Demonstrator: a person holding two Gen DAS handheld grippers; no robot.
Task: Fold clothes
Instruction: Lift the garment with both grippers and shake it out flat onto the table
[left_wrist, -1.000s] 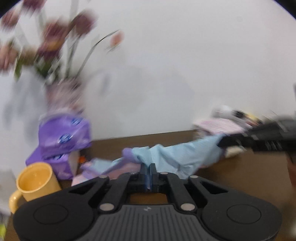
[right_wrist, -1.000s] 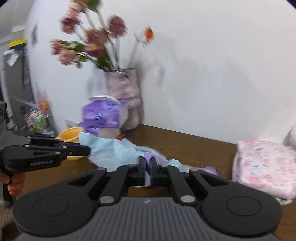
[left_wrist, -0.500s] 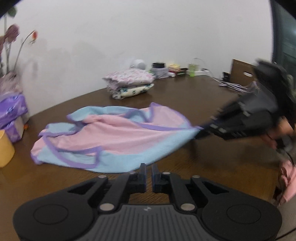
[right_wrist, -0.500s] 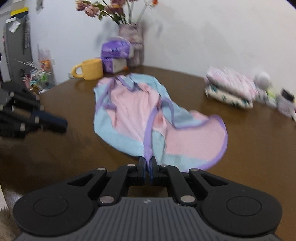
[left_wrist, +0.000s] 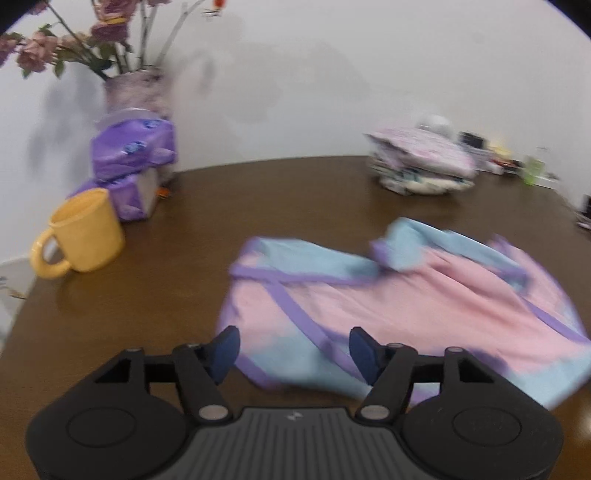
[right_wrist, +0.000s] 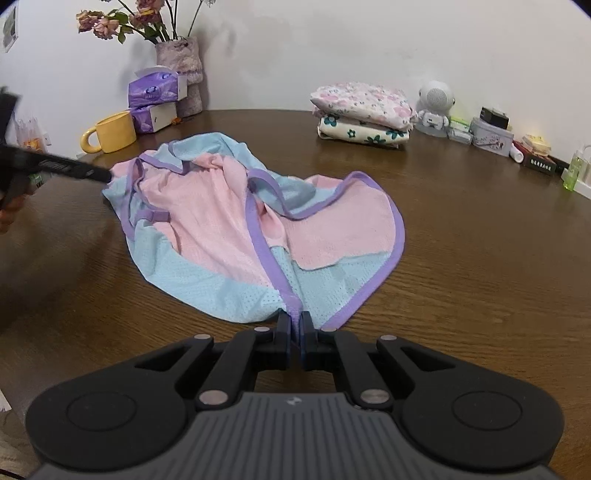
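Garment spread flat, first fold pending.
Pink-blue garment (right_wrist: 236, 221) mid-table; right gripper (right_wrist: 295, 328) pinches near hem, left gripper (left_wrist: 293, 350) jaws opening, nothing pinched. Next: likely regrip an edge, fold across.

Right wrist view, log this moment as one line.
task: fold clothes | garment spread on table | right gripper shut on garment edge | left gripper opening, pads clear of cloth

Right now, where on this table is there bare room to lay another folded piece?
Bare wood lies between the garment and the folded stack, and right of the garment. Crowded: the mug, tissue packs and back-right clutter.
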